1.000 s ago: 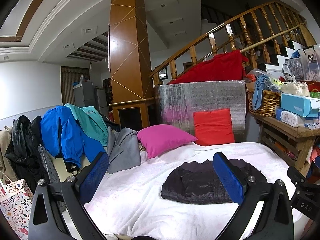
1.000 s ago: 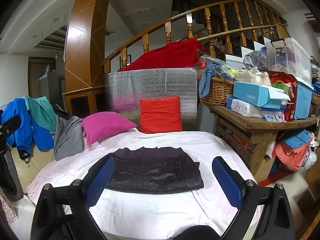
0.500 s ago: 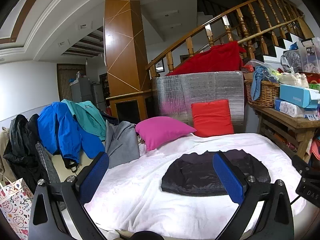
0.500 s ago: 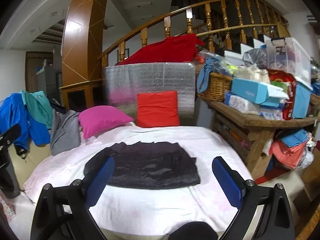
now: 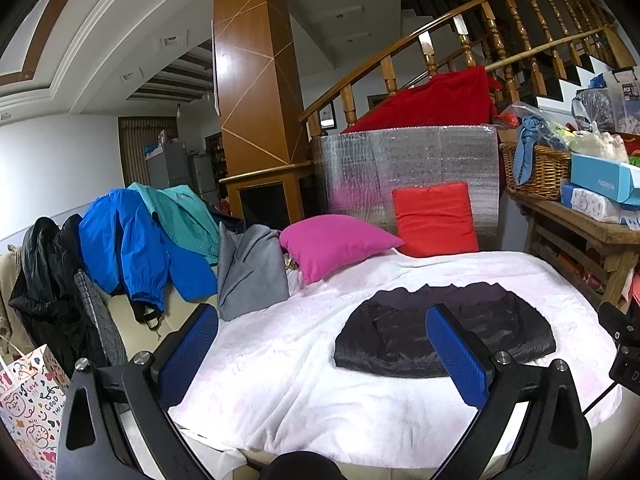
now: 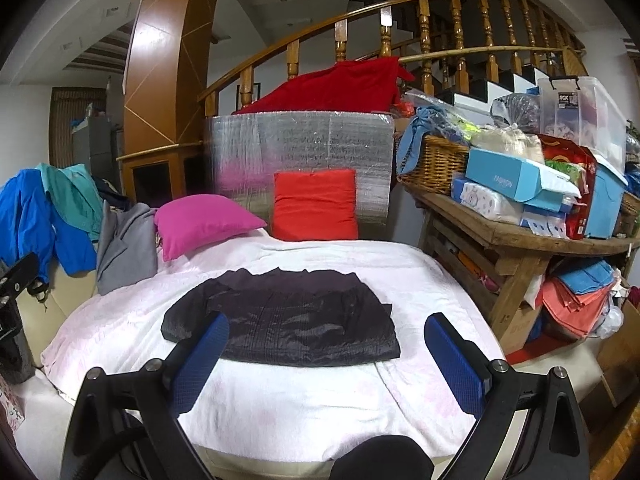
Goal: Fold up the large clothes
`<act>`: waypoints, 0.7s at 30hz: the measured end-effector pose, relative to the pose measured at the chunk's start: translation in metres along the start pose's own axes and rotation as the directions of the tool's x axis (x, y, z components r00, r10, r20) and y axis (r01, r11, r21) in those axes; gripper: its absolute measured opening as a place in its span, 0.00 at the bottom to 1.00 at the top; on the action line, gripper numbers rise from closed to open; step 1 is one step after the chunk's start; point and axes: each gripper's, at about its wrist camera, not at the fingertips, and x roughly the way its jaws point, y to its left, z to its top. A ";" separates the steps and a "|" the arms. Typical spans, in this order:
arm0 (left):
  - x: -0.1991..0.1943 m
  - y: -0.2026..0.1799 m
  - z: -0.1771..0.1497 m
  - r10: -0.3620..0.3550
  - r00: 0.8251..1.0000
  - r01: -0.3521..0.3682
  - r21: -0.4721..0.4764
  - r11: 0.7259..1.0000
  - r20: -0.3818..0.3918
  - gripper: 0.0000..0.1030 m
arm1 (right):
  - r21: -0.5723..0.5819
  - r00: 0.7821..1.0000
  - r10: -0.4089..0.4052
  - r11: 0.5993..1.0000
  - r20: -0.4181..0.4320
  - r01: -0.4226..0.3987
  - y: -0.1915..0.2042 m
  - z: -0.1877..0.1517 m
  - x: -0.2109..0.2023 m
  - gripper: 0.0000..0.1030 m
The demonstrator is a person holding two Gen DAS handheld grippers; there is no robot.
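We found the dark jacket (image 6: 286, 320) lying folded flat on the bed (image 6: 320, 400), untouched. Over the preceding second both cameras had drawn back slightly, suggesting this fold was finished. The left hand-held gripper (image 5: 320, 356) and right hand-held gripper (image 6: 326, 358) stood wide, holding nothing. The jacket's underside and folded-in sleeves were hidden.

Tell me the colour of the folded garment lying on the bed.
The folded shiny garment is black; the right wrist view shows it best.

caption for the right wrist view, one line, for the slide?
Open right tongs hover empty before a folded dark garment lying on the white-blanketed bed.
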 end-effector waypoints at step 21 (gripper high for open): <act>0.051 -0.012 -0.047 -0.073 0.975 0.078 0.015 0.997 -0.210 1.00 | 0.006 0.986 0.000 1.000 -0.169 0.000 0.005 -0.029 0.049 0.97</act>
